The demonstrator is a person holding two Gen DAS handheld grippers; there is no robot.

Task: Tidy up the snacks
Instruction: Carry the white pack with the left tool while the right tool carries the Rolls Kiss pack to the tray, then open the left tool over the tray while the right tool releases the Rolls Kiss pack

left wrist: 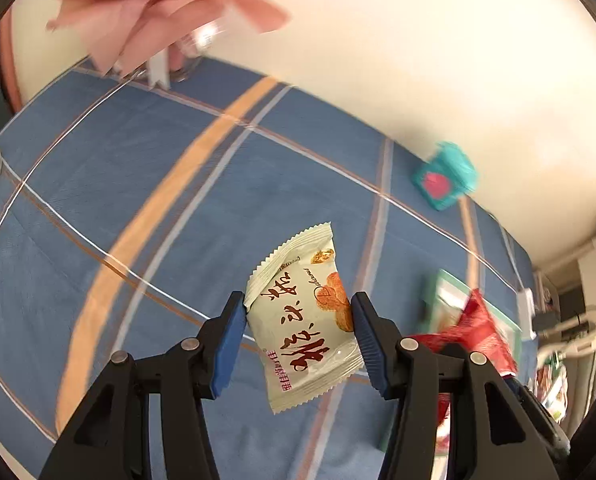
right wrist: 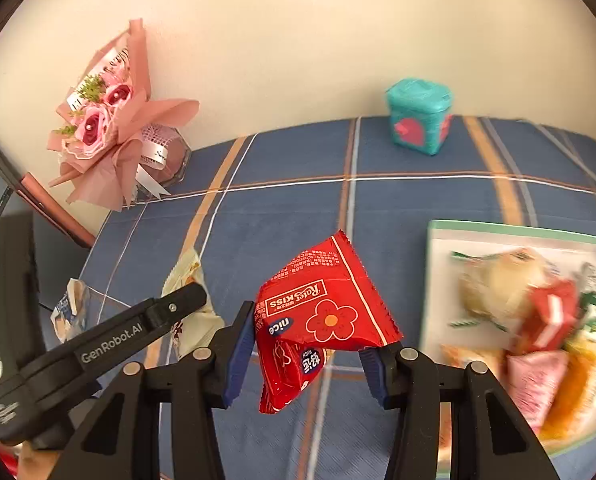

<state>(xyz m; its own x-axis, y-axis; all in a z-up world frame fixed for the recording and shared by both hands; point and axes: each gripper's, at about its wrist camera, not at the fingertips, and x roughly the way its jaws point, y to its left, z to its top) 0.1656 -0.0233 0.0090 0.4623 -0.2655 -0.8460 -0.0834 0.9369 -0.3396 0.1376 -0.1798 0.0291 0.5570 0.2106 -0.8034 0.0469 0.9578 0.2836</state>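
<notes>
My left gripper (left wrist: 300,340) is shut on a cream snack packet (left wrist: 304,320) with red lettering and holds it above the blue plaid tablecloth (left wrist: 117,200). My right gripper (right wrist: 308,354) is shut on a red Rice Kiss packet (right wrist: 322,320), lifted over the cloth. The red packet also shows at the right of the left wrist view (left wrist: 474,332). A white tray with a green rim (right wrist: 432,280) lies to the right and holds several snacks. The left gripper's body (right wrist: 97,344) shows at the left of the right wrist view, over the cream packet (right wrist: 189,320).
A pink paper flower bouquet (right wrist: 105,128) leans on the wall at the back left. A teal box with a pink heart (right wrist: 418,116) stands at the back by the wall. A small blue and white packet (right wrist: 67,312) lies near the table's left edge.
</notes>
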